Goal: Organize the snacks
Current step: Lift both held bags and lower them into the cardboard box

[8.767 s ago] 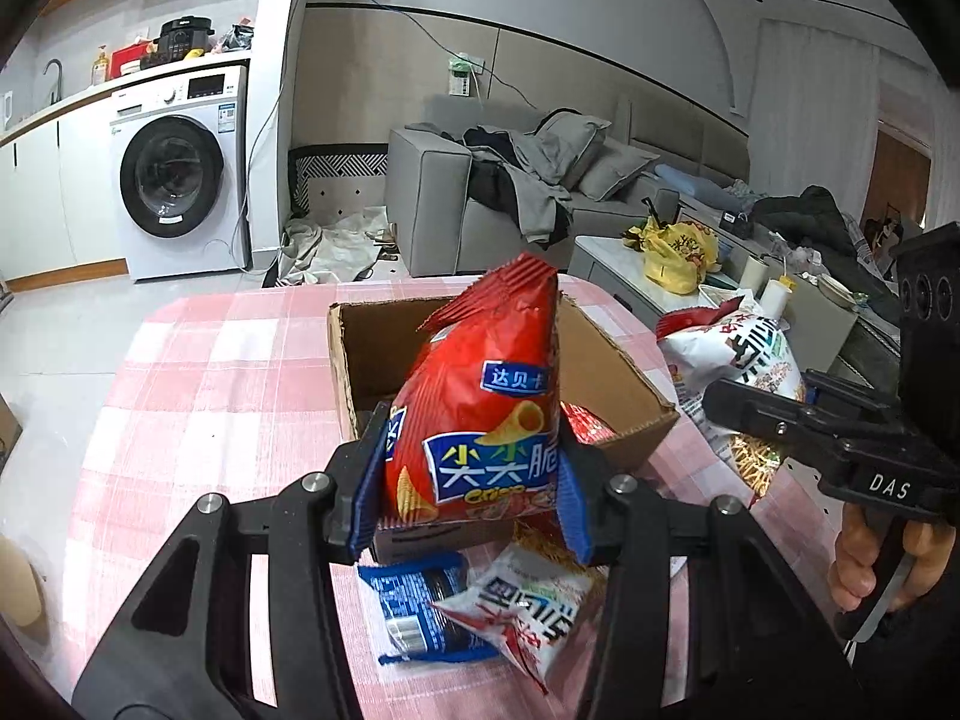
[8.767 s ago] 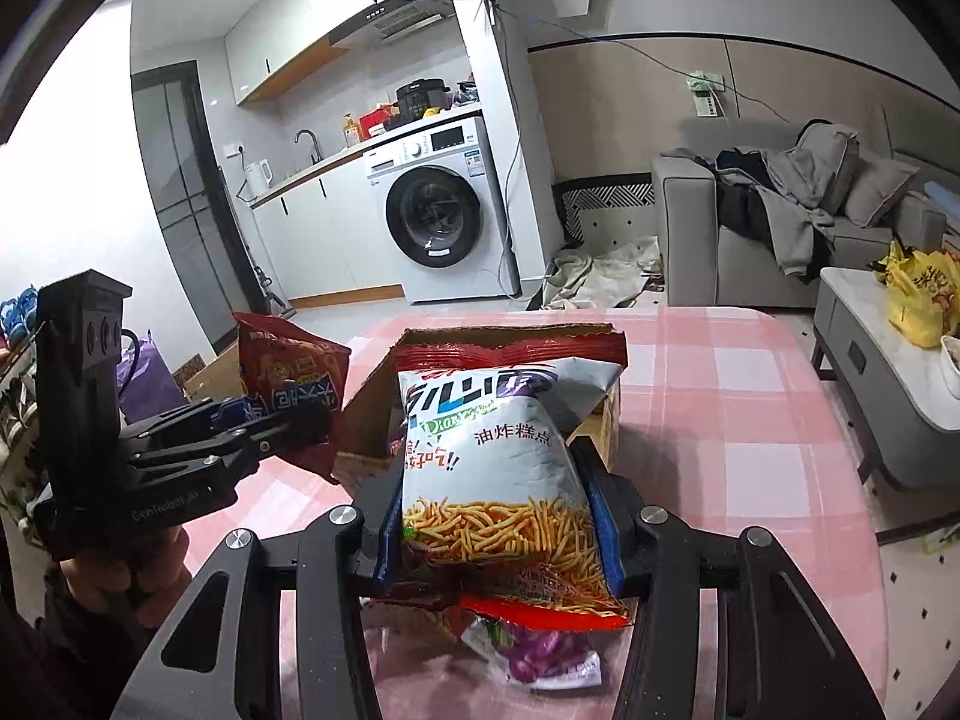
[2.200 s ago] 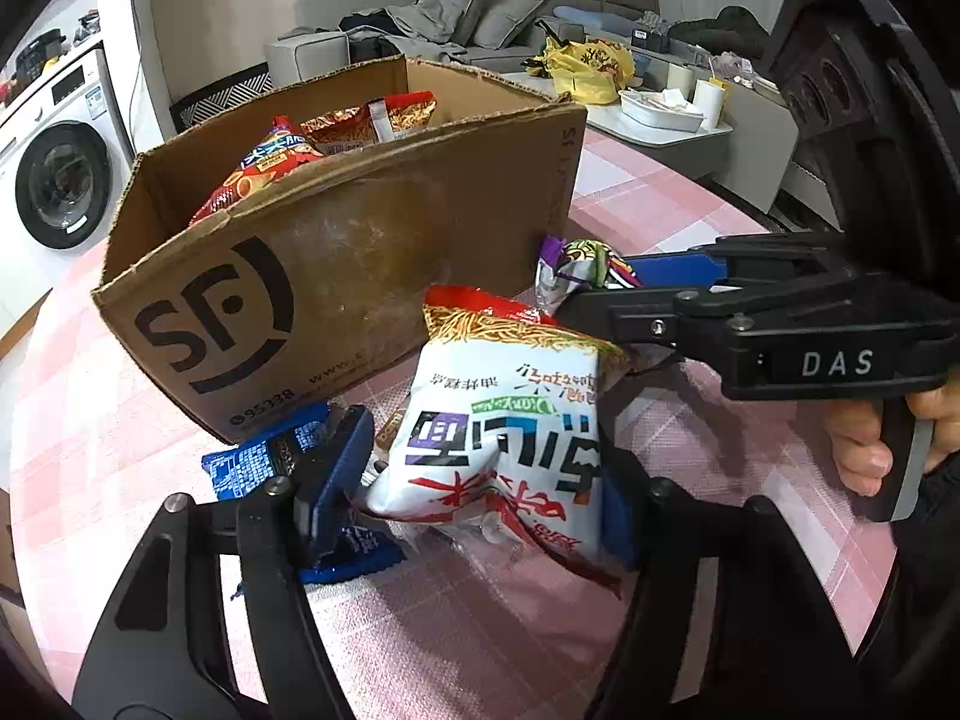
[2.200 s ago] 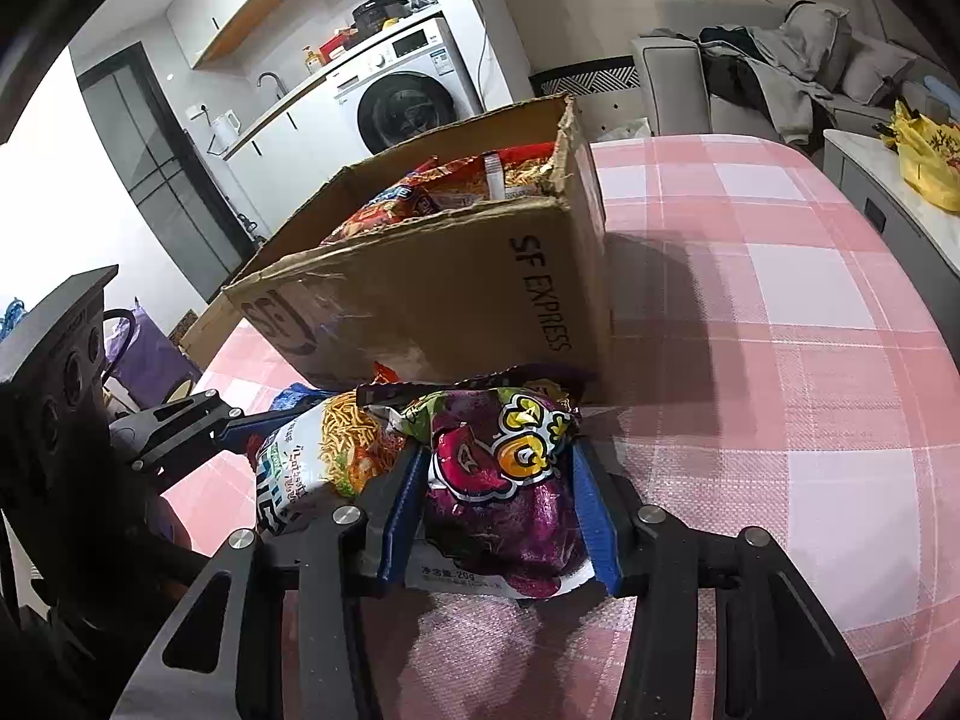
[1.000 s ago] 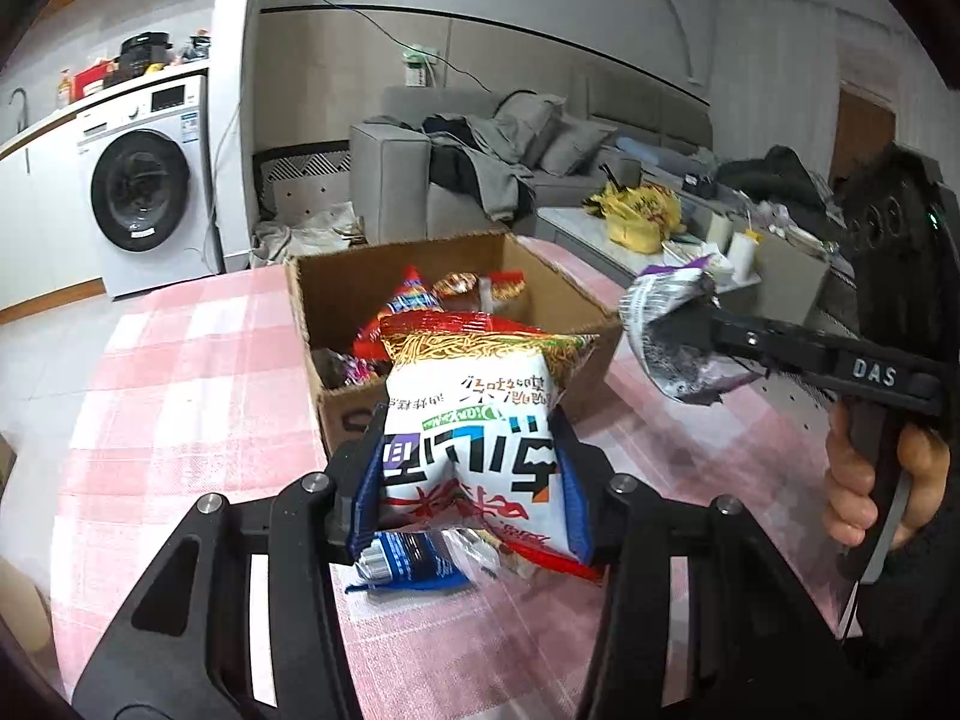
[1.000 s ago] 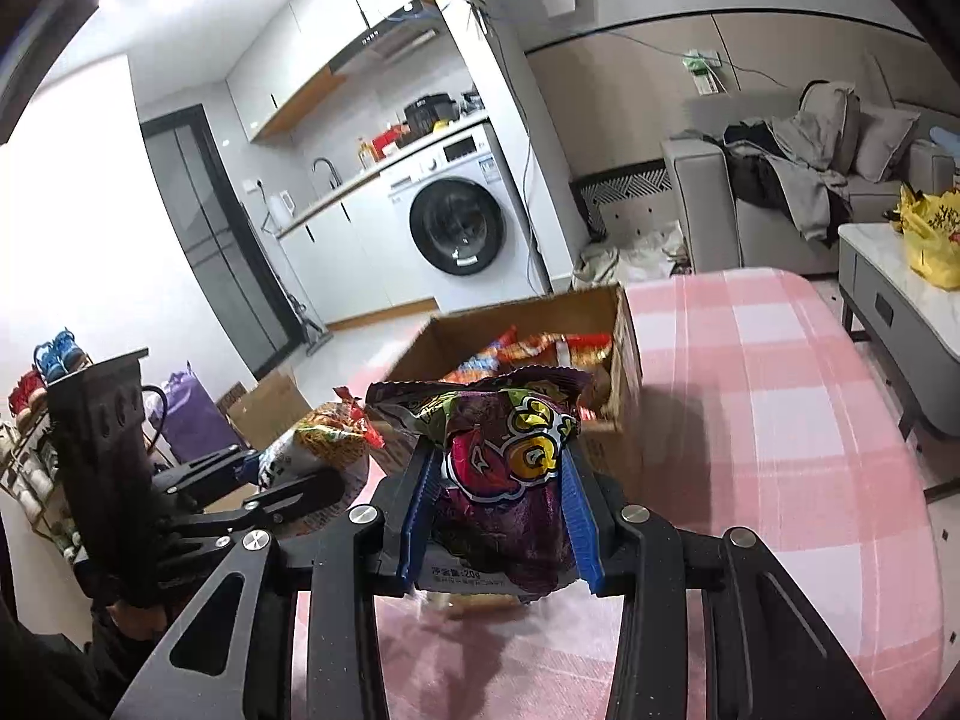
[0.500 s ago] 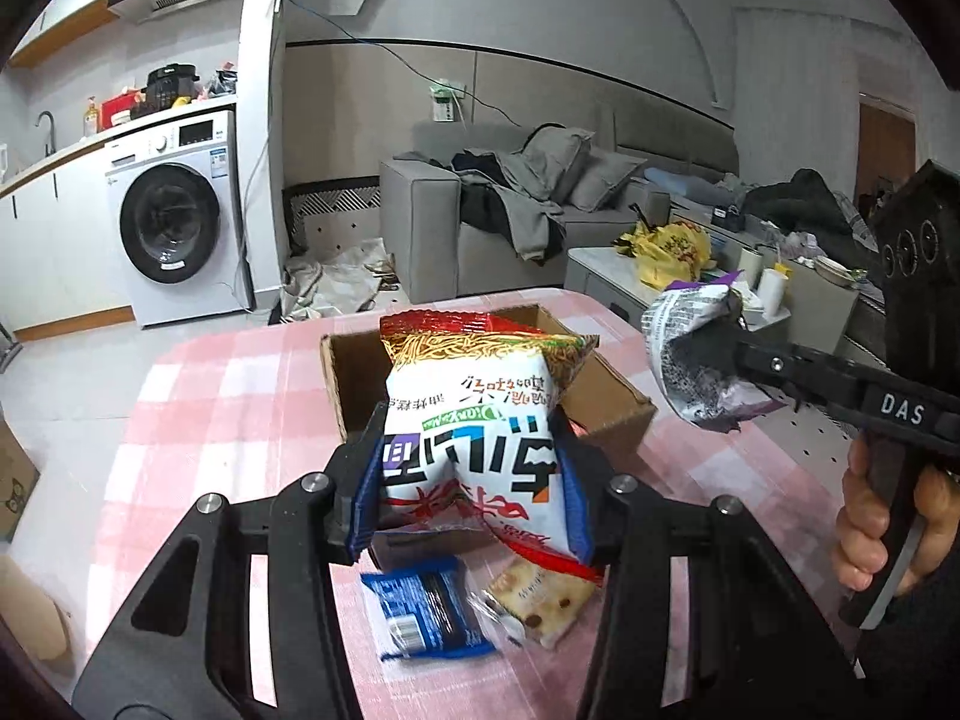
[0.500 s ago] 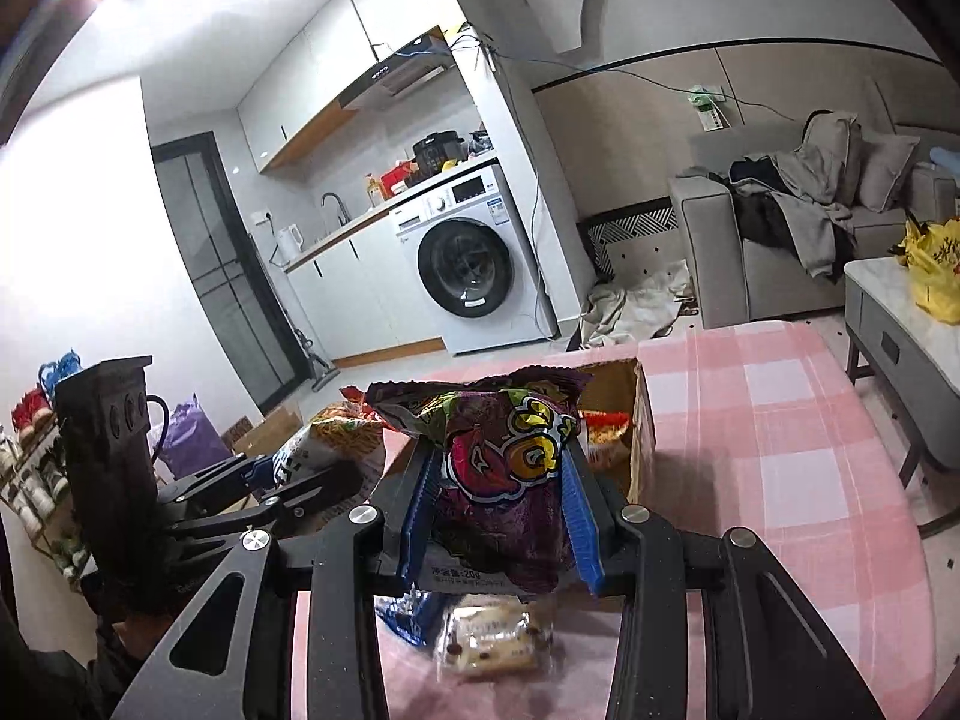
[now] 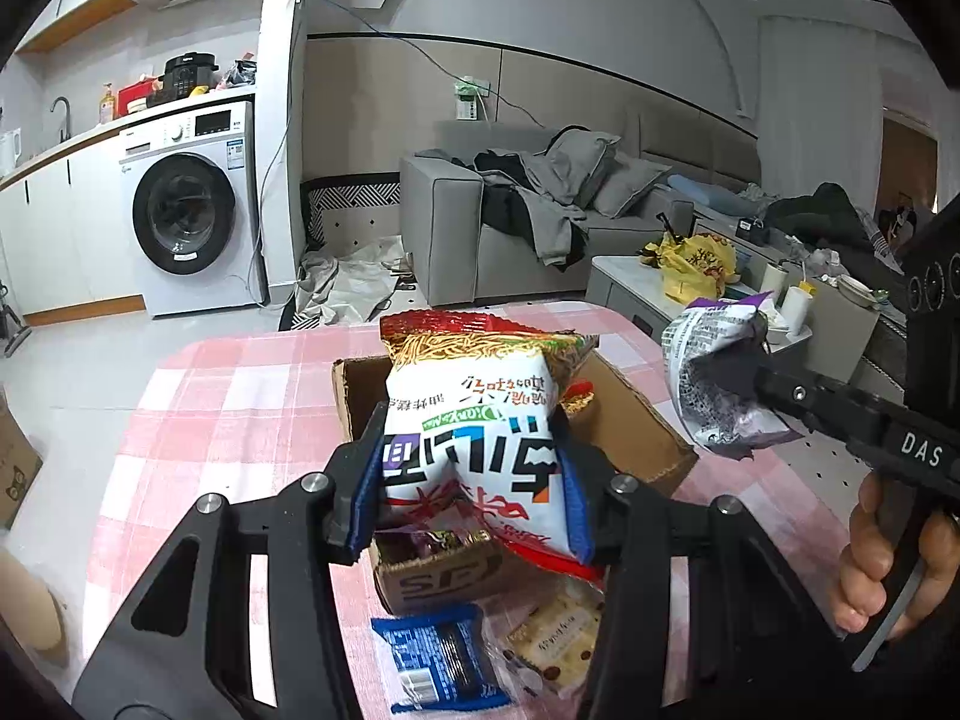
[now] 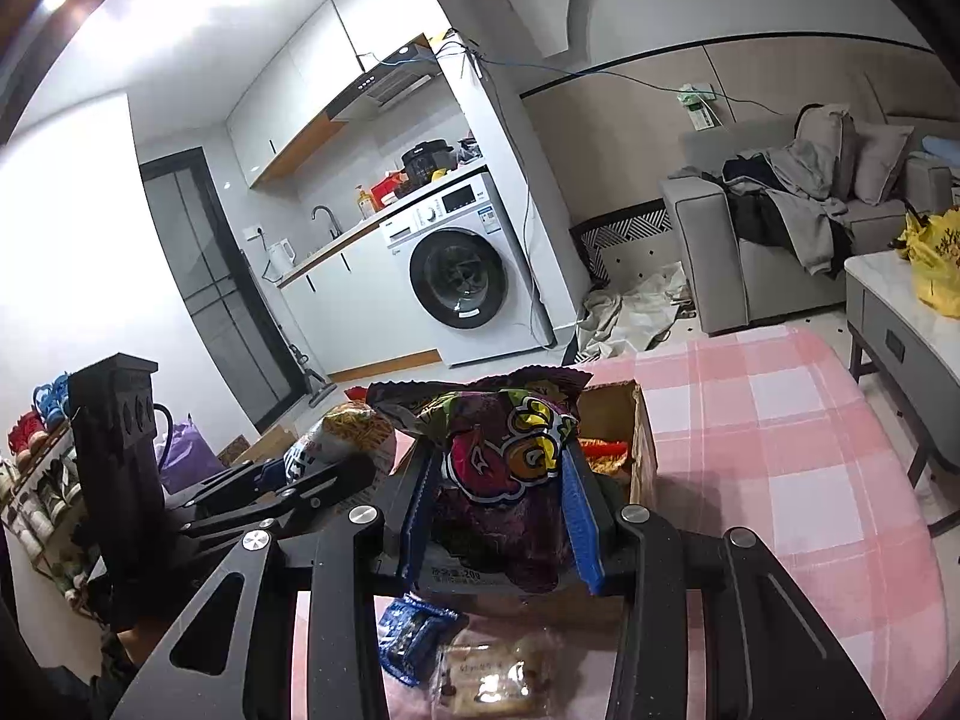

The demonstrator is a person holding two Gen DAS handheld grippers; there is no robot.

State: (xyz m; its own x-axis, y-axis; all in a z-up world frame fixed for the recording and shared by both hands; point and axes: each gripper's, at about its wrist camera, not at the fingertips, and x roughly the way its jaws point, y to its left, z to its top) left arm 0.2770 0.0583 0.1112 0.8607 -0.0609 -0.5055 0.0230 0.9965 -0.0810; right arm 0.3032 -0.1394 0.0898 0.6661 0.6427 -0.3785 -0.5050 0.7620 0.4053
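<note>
So both grippers are loaded up. The left gripper (image 9: 474, 480) is clamped on a white noodle-snack bag (image 9: 474, 420), blue pads pressing into its sides around the lower half. The bag sits upside down in the grip, print inverted, with the red crimped end and the fried-noodle picture sticking up past the fingertips. It's held up in the air over the cardboard box (image 9: 630, 420), which is open on the pink checked tablecloth (image 9: 228, 396) and already has a few packets down inside.

The right gripper (image 10: 498, 510) is squeezed shut on a purple snack bag (image 10: 504, 468) with a cartoon face on it. The bag fills the gap between the blue pads, and its crinkled top pokes out above them. From the left camera you see its silvery back (image 9: 708, 384) off to the right of the box, up off the table, roughly level with the noodle bag. From the right camera the box (image 10: 636, 438) is right behind it.

Still lying on the cloth, just in front of the box's near wall: a blue packet (image 9: 438, 660) and a clear-wrapped biscuit pack (image 9: 552, 642) side by side, touching or nearly so, below both grippers.
</note>
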